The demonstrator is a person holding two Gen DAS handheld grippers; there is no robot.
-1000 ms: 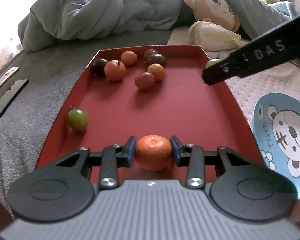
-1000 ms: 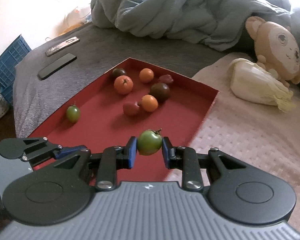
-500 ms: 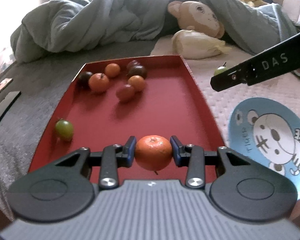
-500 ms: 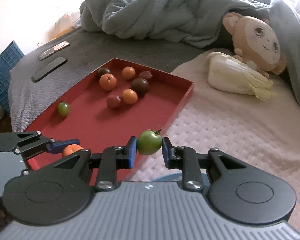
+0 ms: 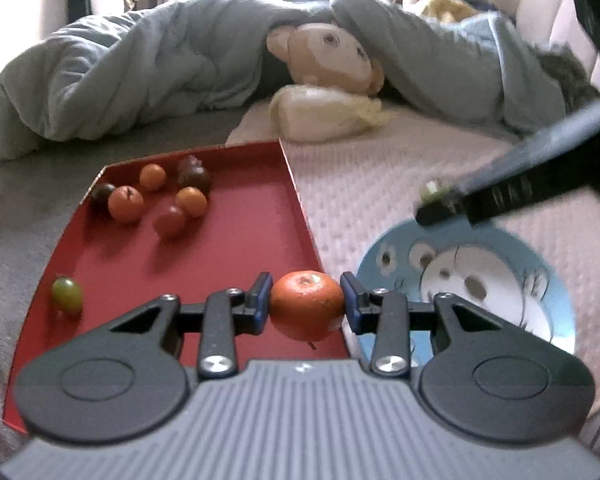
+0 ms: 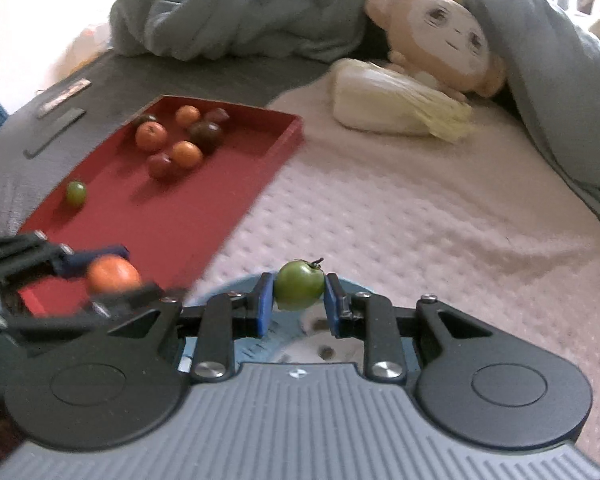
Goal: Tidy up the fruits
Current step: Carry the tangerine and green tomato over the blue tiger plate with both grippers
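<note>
My left gripper point(image 5: 306, 304) is shut on an orange mandarin point(image 5: 306, 310), held over the right wall of the red tray point(image 5: 228, 248). My right gripper point(image 6: 298, 298) is shut on a green tomato point(image 6: 299, 290), hanging above the near edge of a blue cartoon plate point(image 6: 260, 348). That plate point(image 5: 480, 272) lies on the pale quilted pad, right of the tray. Several fruits stay in the tray: oranges point(image 5: 126, 204), dark ones point(image 5: 194, 176) and a green one point(image 5: 66, 294). In the right wrist view the left gripper point(image 6: 100, 276) with its mandarin shows at the lower left.
A plush monkey point(image 5: 328, 56), a pale cabbage point(image 5: 324, 116) and a rumpled grey duvet point(image 5: 120, 80) lie behind the tray. A phone point(image 6: 54, 136) and a remote point(image 6: 64, 94) rest on the dark grey blanket to the left.
Both grippers have moved right, off the tray toward the blue plate, each still holding its fruit. The right one now hangs over the plate; the left one reaches the tray's right wall.
</note>
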